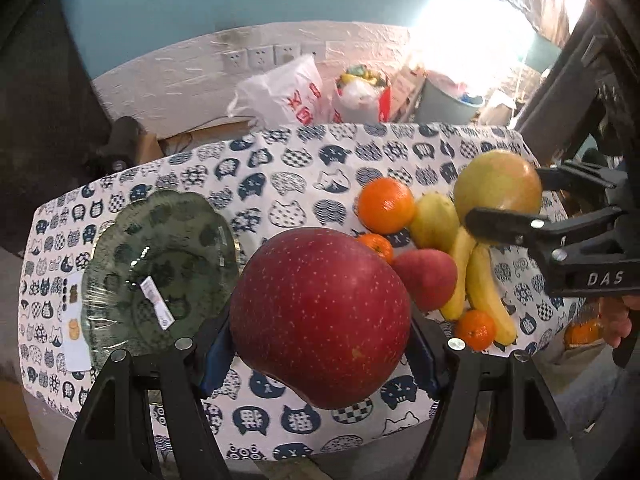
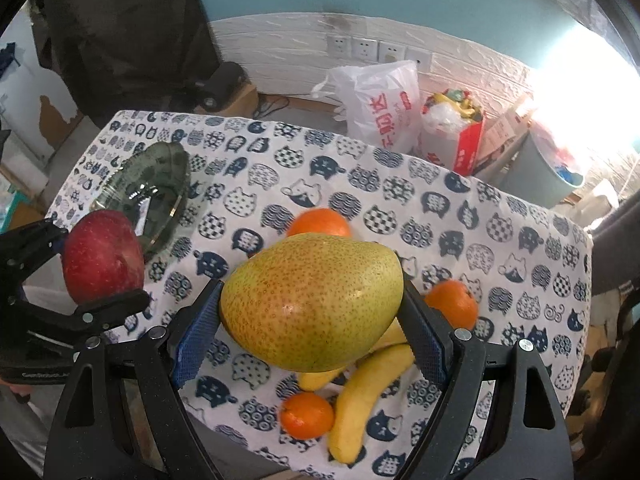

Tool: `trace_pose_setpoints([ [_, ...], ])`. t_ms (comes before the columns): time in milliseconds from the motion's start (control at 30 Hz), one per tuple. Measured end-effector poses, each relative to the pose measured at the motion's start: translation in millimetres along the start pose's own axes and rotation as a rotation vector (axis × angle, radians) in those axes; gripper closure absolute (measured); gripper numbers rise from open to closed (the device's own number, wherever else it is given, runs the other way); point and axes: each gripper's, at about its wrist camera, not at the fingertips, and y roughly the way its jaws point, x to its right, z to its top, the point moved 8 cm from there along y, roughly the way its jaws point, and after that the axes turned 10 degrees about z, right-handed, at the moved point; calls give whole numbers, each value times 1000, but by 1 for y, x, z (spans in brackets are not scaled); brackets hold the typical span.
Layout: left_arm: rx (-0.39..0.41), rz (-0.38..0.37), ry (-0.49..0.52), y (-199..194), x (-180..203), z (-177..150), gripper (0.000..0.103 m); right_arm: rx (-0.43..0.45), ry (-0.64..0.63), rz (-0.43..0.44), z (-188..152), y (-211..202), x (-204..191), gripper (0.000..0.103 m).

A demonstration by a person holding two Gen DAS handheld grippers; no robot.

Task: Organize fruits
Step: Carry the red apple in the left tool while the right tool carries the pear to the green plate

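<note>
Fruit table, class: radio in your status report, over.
Left gripper shut on red apple, lifted. Right gripper shut on pear, lifted. Glass plate holds no fruit. Nothing blocking it.

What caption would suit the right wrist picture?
Right gripper lifts a pear above the cat-print tablecloth while the left gripper holds a red apple.

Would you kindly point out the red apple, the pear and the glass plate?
red apple (image 1: 320, 320): left wrist view, front skin.
pear (image 2: 312, 300): right wrist view, speckled side.
glass plate (image 1: 160, 272): left wrist view, inner surface.
</note>
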Motion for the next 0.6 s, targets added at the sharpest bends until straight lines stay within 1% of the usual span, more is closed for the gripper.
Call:
trace_pose_setpoints([
  [167,7,9,-49,-1,-25,0,28,-7,-23,24,12,11,-20,18],
  [267,14,28,-72,0,-41,-2,28,-17,-42,39,20,21,-34,18],
  [600,-2,63,-189,14,-111,-19,28,-47,-107,103,51,60,-90,18],
])
